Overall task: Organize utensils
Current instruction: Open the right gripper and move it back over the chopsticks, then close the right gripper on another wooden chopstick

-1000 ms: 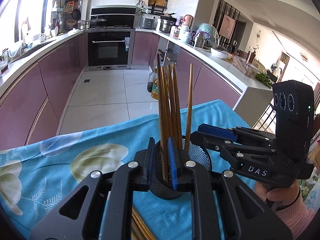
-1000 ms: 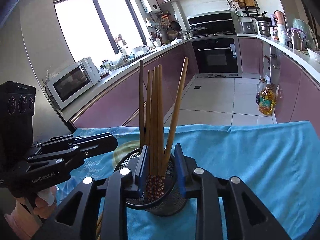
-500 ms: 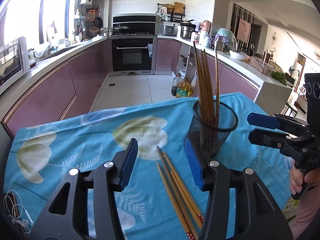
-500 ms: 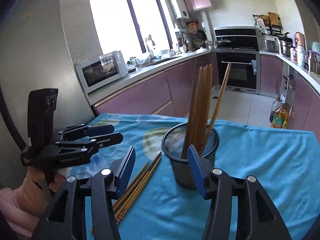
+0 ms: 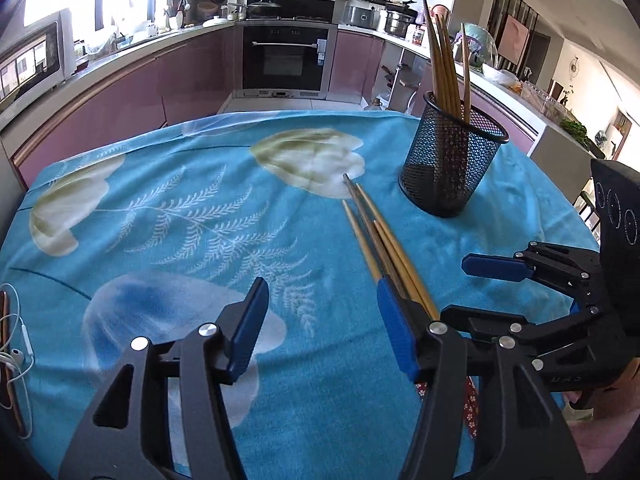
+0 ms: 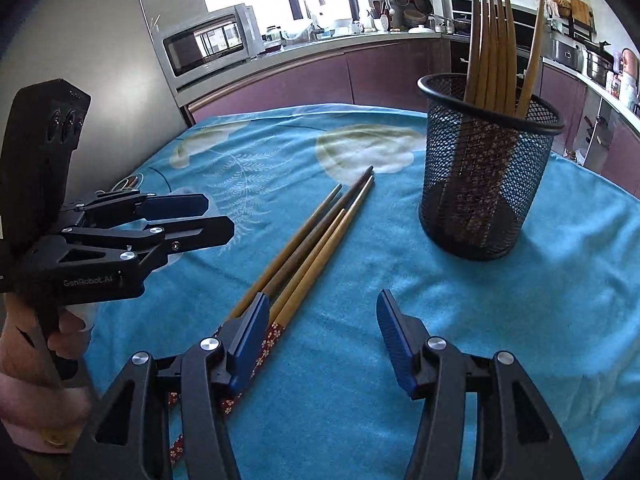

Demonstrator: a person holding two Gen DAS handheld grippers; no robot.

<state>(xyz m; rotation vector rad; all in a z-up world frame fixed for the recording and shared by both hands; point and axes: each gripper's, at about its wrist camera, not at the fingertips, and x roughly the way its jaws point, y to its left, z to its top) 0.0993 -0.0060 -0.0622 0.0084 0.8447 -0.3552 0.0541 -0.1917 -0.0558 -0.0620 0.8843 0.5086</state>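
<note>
On the blue flowered cloth (image 5: 200, 216) a bundle of loose chopsticks (image 6: 316, 240) lies flat, near the black mesh holder (image 6: 488, 184), which stands upright with more chopsticks (image 6: 492, 40) inside. The left gripper (image 5: 320, 320) and the right gripper (image 6: 320, 328) hang above the cloth, each held by a hand. Both have just been opening their jaws, which now stand apart with nothing between them; the bundle lies beside one finger of each.

Four loose chopsticks (image 6: 308, 248), one mesh holder (image 6: 486, 184), two grippers (image 5: 320, 320)
</note>
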